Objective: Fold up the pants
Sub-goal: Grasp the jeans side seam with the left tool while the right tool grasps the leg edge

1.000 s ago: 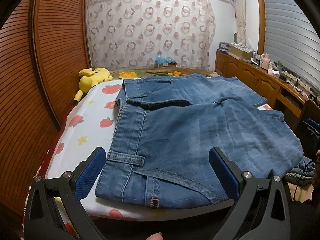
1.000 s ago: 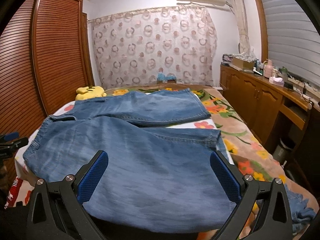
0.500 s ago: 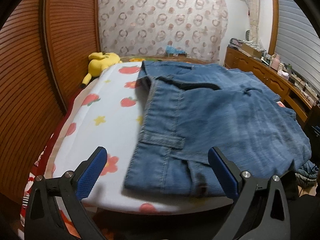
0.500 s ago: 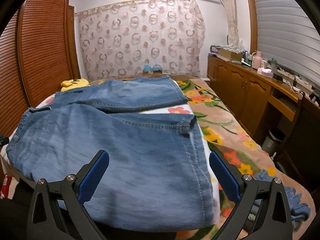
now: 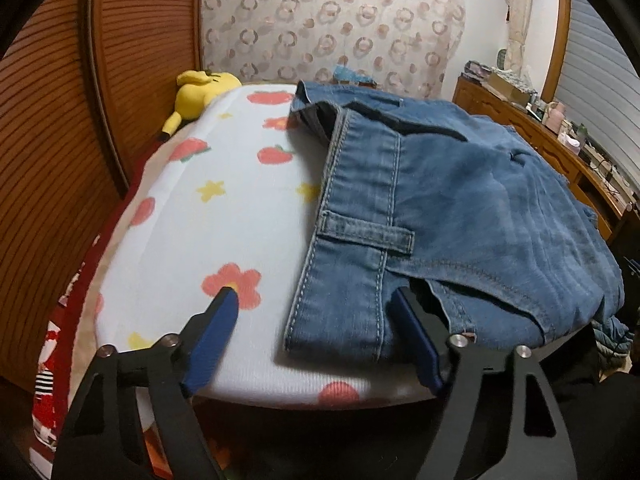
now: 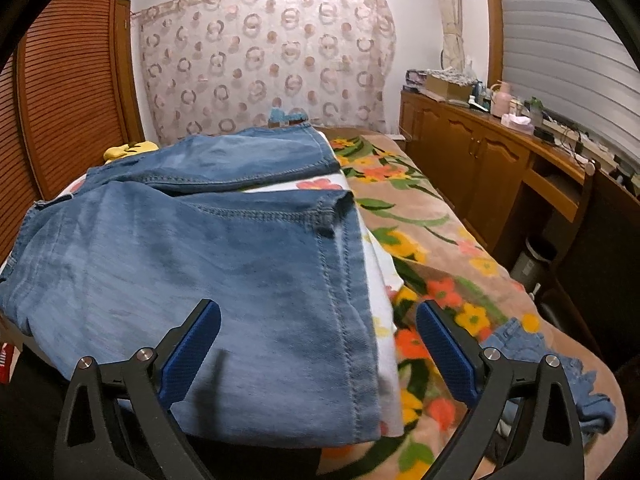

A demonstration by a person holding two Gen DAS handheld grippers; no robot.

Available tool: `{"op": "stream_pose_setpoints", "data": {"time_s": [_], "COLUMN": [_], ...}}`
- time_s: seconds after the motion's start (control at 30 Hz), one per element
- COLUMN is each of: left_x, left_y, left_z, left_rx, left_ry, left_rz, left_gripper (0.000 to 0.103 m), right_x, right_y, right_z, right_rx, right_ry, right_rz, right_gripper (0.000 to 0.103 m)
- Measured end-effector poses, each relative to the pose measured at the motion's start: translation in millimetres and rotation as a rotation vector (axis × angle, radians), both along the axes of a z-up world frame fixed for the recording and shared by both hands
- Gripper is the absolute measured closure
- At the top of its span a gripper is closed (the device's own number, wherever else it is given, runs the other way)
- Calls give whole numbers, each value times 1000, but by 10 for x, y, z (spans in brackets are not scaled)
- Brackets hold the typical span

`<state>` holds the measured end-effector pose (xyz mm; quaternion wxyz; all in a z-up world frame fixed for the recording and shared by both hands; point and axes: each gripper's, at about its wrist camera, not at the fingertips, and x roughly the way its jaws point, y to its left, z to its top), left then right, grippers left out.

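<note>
The left gripper (image 5: 316, 312) hangs with its jaws spread wide and nothing between its blue pads (image 5: 212, 340) but the near waistband corner of the jeans (image 5: 460, 200), which sits in the gap without being pinched. From there the denim runs off toward one and two o'clock, its belt loop (image 5: 362, 236) at twelve o'clock just beyond the fingertips. The white fruit-print sheet (image 5: 208, 216) spreads toward ten and eleven o'clock, and a yellow plush toy (image 5: 200, 88) lies far off at eleven. The right gripper (image 6: 318, 344) is likewise agape and holding nothing; the hem end of the jeans (image 6: 180, 260) lies under and beyond its left pad (image 6: 192, 356), filling the view from nine to twelve o'clock, with the stitched leg hem running right between the fingers. A floral blanket (image 6: 432, 240) stretches toward one and two o'clock, and a wooden cabinet (image 6: 480, 160) stands at two.
</note>
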<state>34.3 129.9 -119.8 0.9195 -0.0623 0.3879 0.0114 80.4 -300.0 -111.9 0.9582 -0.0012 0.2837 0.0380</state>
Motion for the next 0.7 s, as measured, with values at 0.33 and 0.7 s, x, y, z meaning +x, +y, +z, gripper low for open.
{"op": "stream_pose_setpoints", "data": {"time_s": [0.33,0.7], "left_x": [-39,-20], "left_y": [-100,-140], "left_z": [85,174], "left_rx": [-25,-7], "left_ry": [-21,-31], "left_rz": [-79,-90], "left_gripper": [77,86], "right_x": [86,99], "right_y": [20,-125], "right_z": [-21,-59], "right_rx": [6,37], "right_ry": [19,45], "right_rz": [-9,3], "right_gripper": [5,10]}}
